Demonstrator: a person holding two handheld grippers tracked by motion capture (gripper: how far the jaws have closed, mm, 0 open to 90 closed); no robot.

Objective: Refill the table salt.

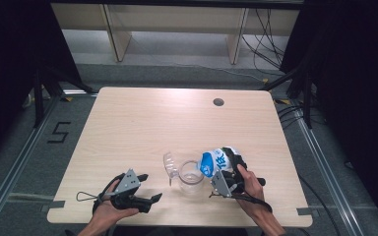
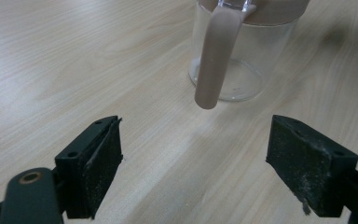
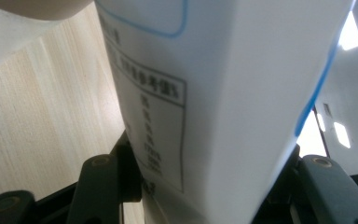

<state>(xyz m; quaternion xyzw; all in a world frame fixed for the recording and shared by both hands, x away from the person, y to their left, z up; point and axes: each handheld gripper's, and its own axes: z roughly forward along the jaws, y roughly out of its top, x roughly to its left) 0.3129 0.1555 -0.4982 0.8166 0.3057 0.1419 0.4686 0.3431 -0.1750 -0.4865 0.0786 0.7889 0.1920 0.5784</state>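
Carton: my right tongs (image 1: 225,173) are clamped on a white milk carton (image 1: 216,161) with a blue patch and blue characters on its side; it is tilted over, its top end leaning toward the pitcher's mouth.
Carton, close: in the right gripper view the carton (image 3: 223,93) has white faces, a thin blue outline near the top, a blue edge stripe on the right, and a black-framed table of small print, too blurred to read. Both jaws press against its sides.
Pitcher: a clear glass pitcher (image 1: 191,176) stands upright on the worktop (image 1: 142,123), just left of the carton, near the front edge. In the left gripper view the pitcher (image 2: 242,56) shows see-through walls, a round base, a dull pink-beige collar and a matching handle (image 2: 216,56) hanging down its near side.
Lid: a clear hinged lid (image 1: 169,164) stands open at the pitcher's left.
Pitcher contents: I cannot tell whether anything is inside.
Left tongs: my left tongs (image 1: 150,188) are spread apart with nothing between them, held low over the worktop, left of the pitcher and apart from it, jaws pointing toward it.
Worktop: pale wood grain, with a round dark hole (image 1: 218,102) near the far edge.
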